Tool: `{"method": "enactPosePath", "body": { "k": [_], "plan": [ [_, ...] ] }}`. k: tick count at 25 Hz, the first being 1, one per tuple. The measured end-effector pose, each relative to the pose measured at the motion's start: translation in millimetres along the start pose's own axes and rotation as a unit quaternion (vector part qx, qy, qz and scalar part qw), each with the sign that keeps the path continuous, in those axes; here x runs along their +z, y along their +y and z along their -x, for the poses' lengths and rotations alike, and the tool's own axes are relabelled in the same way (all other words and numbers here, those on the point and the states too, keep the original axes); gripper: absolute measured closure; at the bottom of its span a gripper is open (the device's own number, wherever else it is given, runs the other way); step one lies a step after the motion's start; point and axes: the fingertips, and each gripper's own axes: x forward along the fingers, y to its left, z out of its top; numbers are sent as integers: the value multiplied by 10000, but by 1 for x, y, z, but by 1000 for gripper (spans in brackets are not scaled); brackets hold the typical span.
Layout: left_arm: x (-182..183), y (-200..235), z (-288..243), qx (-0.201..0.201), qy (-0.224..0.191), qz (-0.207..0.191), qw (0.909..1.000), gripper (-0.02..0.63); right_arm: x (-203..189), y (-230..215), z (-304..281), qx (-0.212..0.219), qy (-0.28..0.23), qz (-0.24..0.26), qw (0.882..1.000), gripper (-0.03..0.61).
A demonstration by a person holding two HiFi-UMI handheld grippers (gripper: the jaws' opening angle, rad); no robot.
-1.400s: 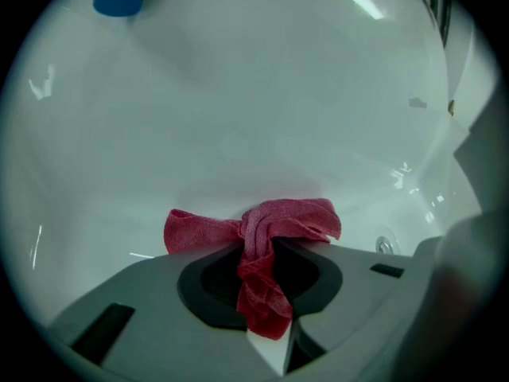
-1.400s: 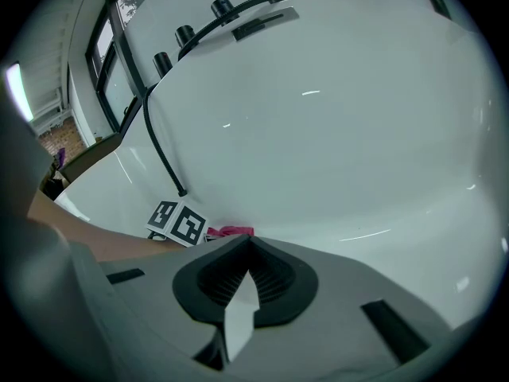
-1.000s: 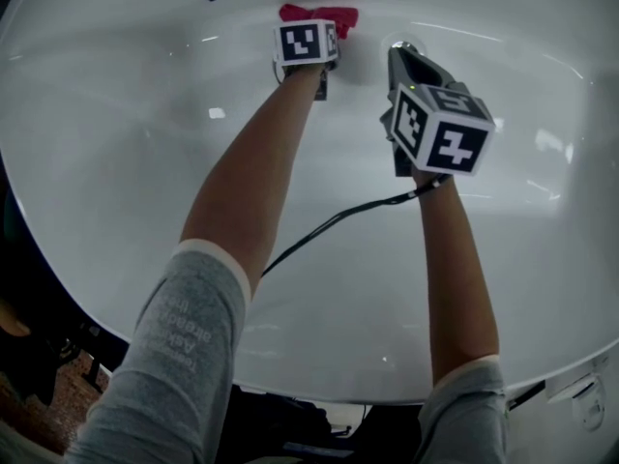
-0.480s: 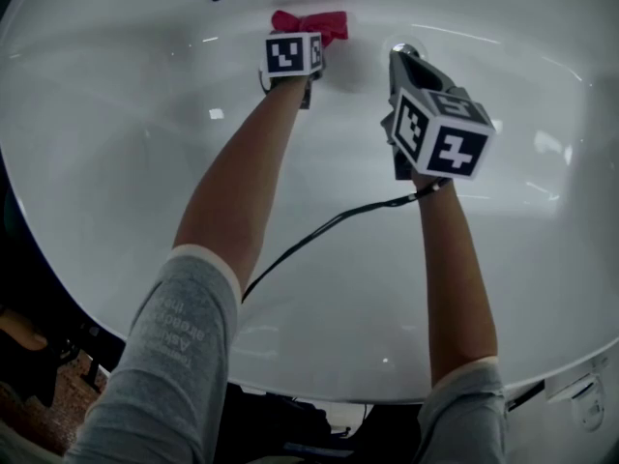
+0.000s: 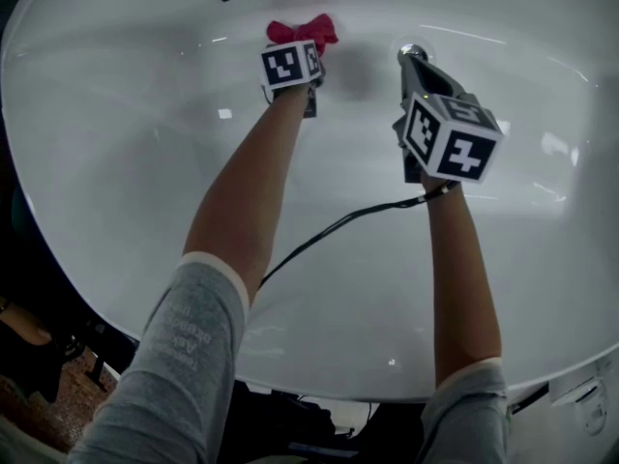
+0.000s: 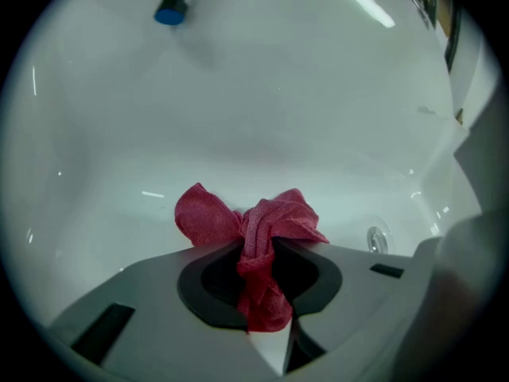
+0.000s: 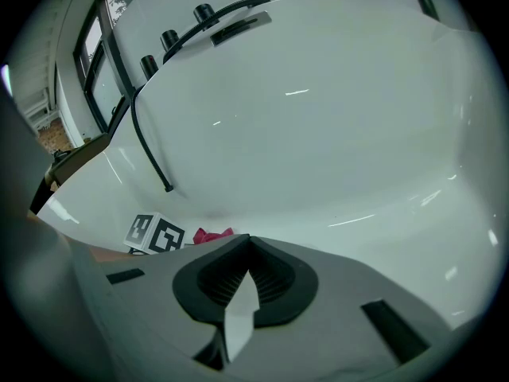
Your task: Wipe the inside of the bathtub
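The white bathtub (image 5: 145, 162) fills the head view, seen from above. My left gripper (image 5: 302, 51) reaches to the far wall and is shut on a crumpled red cloth (image 5: 302, 32). In the left gripper view the red cloth (image 6: 254, 229) bunches out past the jaws of the left gripper (image 6: 258, 249) against the tub wall (image 6: 262, 118). My right gripper (image 5: 414, 63) hovers beside it, near the chrome drain (image 5: 410, 50). In its own view the right gripper (image 7: 248, 245) is shut with nothing held.
A black hose with a blue tip (image 6: 169, 13) hangs down the tub's far wall, and the hose (image 7: 151, 150) also shows in the right gripper view. Black tap knobs (image 7: 171, 38) sit on the rim. A black cable (image 5: 338, 225) trails across the tub floor from the right gripper.
The left gripper has dragged the red cloth leftward, away from the drain, along the far wall. The right gripper has hardly moved.
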Motion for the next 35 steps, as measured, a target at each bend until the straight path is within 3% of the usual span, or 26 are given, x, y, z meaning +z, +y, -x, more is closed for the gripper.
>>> {"method": "enactPosePath", "body": {
  "k": [4, 7, 11, 16, 19, 22, 25, 29, 31, 35],
  "plan": [
    [-21, -69, -4, -701, 249, 225, 9970, 532, -2, -5, 5, -125, 61, 65, 9999, 569],
    [-37, -75, -4, -166, 643, -201, 9976, 531, -3, -9, 4, -190, 87, 79, 9998, 569],
    [-36, -87, -5, -279, 492, -635, 9964, 531, -3, -7, 5, -173, 80, 91, 9998, 569],
    [-46, -26, 11, -235, 527, -161, 9982, 531, 0, -7, 7, -142, 52, 115, 9998, 569],
    [-34, 18, 22, -83, 134, -113, 9998, 531, -1, -6, 9, -140, 8, 58, 9999, 569],
    [-37, 30, 24, 68, 47, 60, 9999, 531, -5, -11, 10, -142, 19, 46, 9999, 569],
    [-37, 20, 19, 231, 49, 154, 9996, 531, -8, -21, 13, -216, 33, 31, 9998, 569],
    [-47, -34, 12, -397, 367, 173, 9984, 531, -10, -26, 17, -259, 53, 17, 9997, 569],
    [-47, -62, 4, -517, 409, 35, 9978, 531, -12, -30, 17, -271, 63, 6, 9996, 569],
    [-30, -63, -5, 212, 345, -160, 9991, 531, -14, -33, 14, -237, 33, 29, 9997, 569]
  ]
}}
